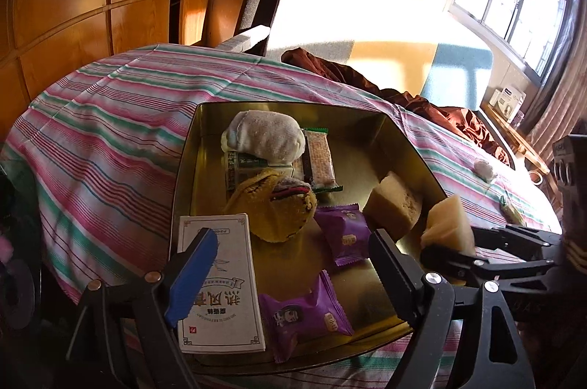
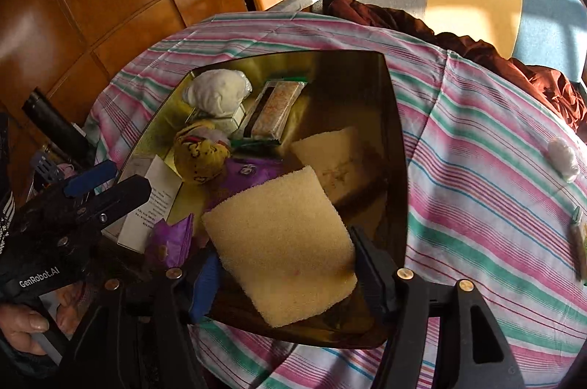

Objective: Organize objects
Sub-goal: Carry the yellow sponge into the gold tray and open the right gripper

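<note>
— Hovering over the gold tin (image 1: pixel 190 168), we have our left gripper (image 1: pixel 290 264) spread wide with nothing between its fingers; just beyond the blue-padded finger (image 1: pixel 190 275) lies the white booklet (image 1: pixel 220 282), and between the two fingers sit the purple snack packets (image 1: pixel 304 315).

— And our right gripper (image 2: pixel 286 275)?

— It pinches a yellow sponge (image 2: pixel 282 242) by its near edge, so the sponge sticks out ahead of the fingers, over the near part of the tin. From the left wrist view we see the same sponge off to the right of our left gripper, at the tin's right rim.

— What lies farther ahead of it?

— A second sponge (image 2: pixel 337 157) rests in the tin just beyond the held one. Left of that, ahead of our left gripper, is a yellow rolled sock (image 1: pixel 279 205), then a white rolled sock (image 1: pixel 264 135) on a small box at the far left corner, with a wrapped bar (image 1: pixel 319 161) beside it.

— Anything outside the tin?

— Far to the right of both grippers, on the striped cloth (image 2: pixel 477 168), we see a small white bundle (image 2: pixel 563 157) — and a green-edged packet (image 2: pixel 579 238) nearer the cloth's edge. A hand (image 2: pixel 22 330) holds the left gripper's handle, low and left of our right one.
</note>
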`<state>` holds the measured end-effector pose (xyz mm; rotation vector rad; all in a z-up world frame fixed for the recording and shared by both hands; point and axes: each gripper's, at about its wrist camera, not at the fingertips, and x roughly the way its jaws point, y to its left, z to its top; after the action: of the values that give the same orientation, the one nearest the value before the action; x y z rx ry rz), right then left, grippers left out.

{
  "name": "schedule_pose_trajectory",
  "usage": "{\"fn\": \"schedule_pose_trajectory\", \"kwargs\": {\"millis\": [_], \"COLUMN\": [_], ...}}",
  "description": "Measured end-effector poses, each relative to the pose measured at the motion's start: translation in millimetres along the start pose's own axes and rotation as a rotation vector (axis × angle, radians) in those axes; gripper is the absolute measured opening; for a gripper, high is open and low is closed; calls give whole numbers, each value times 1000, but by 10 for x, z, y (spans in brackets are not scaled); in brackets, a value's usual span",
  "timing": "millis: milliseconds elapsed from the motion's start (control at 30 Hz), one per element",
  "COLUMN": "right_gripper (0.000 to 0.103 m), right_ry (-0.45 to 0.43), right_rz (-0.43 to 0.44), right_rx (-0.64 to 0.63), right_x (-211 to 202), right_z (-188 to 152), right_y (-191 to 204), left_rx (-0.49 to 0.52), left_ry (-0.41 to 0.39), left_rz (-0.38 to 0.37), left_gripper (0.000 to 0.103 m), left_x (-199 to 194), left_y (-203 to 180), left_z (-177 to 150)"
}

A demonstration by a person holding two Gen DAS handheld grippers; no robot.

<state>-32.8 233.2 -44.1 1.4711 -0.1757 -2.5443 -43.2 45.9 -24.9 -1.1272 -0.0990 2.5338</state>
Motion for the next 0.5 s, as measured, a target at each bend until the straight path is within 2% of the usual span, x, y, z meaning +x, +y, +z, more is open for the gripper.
{"fn": "schedule_pose_trajectory", "kwargs": {"millis": [133, 300, 500], "right_gripper": [83, 85, 85], "right_ry": [51, 33, -33], "right_rz": [21, 39, 32], "right_rx": [-40, -17, 3], "right_x": [206, 164, -193], "right_z": [-17, -51, -137], "right_y": [94, 21, -93], "left_rx": [4, 19, 42], "left_ry": [-4, -10, -24], "left_rz": [18, 28, 47], "left_gripper": [89, 96, 101], "left_x": [0, -1, -26], "left_y": [18, -6, -58], "left_z": [-20, -32, -18]}}
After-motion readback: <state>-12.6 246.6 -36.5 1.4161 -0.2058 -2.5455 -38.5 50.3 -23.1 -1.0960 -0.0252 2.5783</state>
